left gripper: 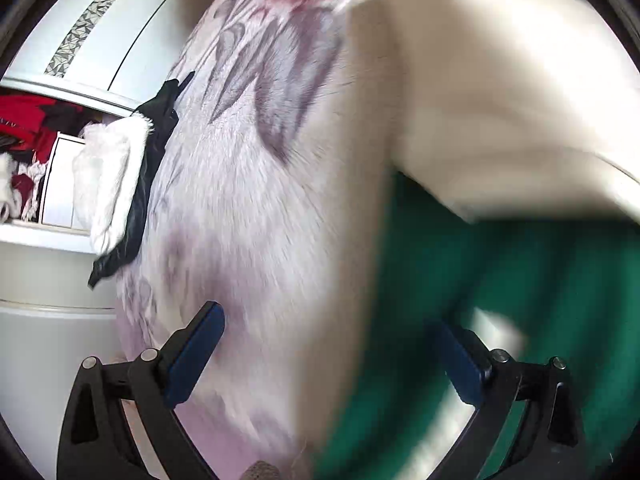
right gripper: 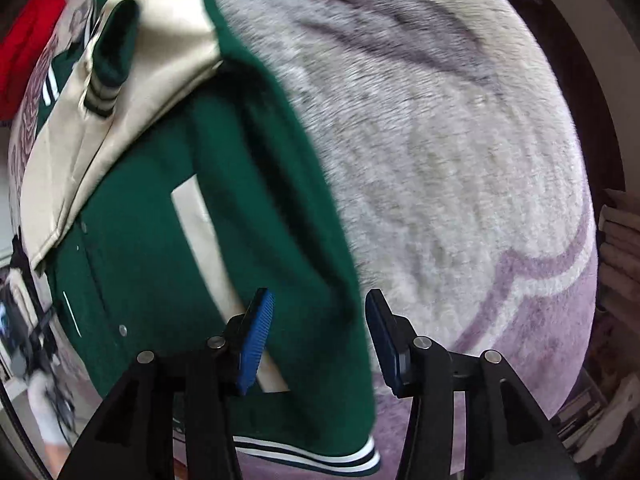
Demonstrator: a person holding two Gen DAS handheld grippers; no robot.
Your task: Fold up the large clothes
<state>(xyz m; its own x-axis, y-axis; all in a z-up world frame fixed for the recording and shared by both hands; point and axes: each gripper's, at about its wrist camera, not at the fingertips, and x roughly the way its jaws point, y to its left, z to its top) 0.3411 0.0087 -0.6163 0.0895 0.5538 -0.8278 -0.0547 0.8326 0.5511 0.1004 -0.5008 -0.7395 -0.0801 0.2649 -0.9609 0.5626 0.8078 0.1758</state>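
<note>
A green varsity jacket (right gripper: 168, 240) with cream sleeves lies on a fluffy pale floral blanket (right gripper: 460, 160). One cream sleeve (right gripper: 132, 120) is folded across its body, with a green striped cuff (right gripper: 112, 56). My right gripper (right gripper: 320, 316) is open, its jaws on either side of the jacket's right edge near the striped hem (right gripper: 320, 454). In the left wrist view, my left gripper (left gripper: 332, 348) is open wide and empty above the jacket's green body (left gripper: 500, 280), with the cream sleeve (left gripper: 500, 100) ahead. This view is motion-blurred.
The blanket (left gripper: 240, 200) covers a bed. A white wardrobe (left gripper: 100, 20) stands to the left, with a white furry garment (left gripper: 108, 176) and a black one (left gripper: 148, 184) at the bed's edge. Red clothes (right gripper: 28, 52) lie far left. Stacked items (right gripper: 616, 260) stand at the right.
</note>
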